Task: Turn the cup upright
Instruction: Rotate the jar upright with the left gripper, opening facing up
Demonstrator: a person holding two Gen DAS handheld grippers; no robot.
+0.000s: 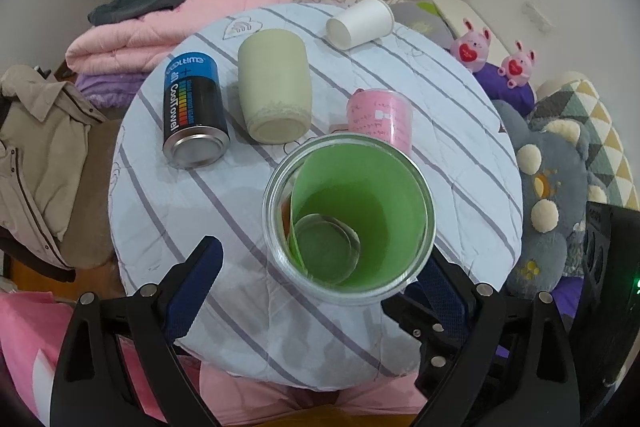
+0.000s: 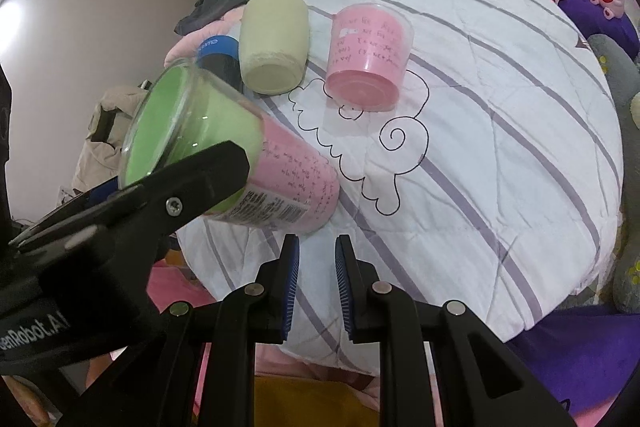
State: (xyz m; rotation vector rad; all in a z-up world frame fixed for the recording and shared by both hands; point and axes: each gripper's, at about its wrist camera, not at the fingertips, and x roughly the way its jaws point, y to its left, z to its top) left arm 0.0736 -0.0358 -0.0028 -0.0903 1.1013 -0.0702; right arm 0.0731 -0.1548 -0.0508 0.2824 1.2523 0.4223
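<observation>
A clear cup with green and pink paper lining (image 1: 348, 215) stands mouth-up on the round striped table (image 1: 160, 211); I look straight down into it in the left wrist view. My left gripper (image 1: 320, 267) is open, its blue-padded fingers (image 1: 200, 275) on either side of the cup's near side, apart from it. In the right wrist view the same cup (image 2: 232, 155) appears leaning, with the left gripper's black finger (image 2: 200, 179) against its side. My right gripper (image 2: 317, 287) is nearly closed and empty, at the table's near edge just right of the cup.
On the table: a blue-black can (image 1: 194, 107), a beige cup (image 1: 274, 89), a pink cup (image 1: 382, 117) mouth-down, a white paper cup (image 1: 360, 21) on its side. Pink blankets (image 1: 180, 15) behind, plush toys (image 1: 548, 195) at right, jacket (image 1: 40, 147) at left.
</observation>
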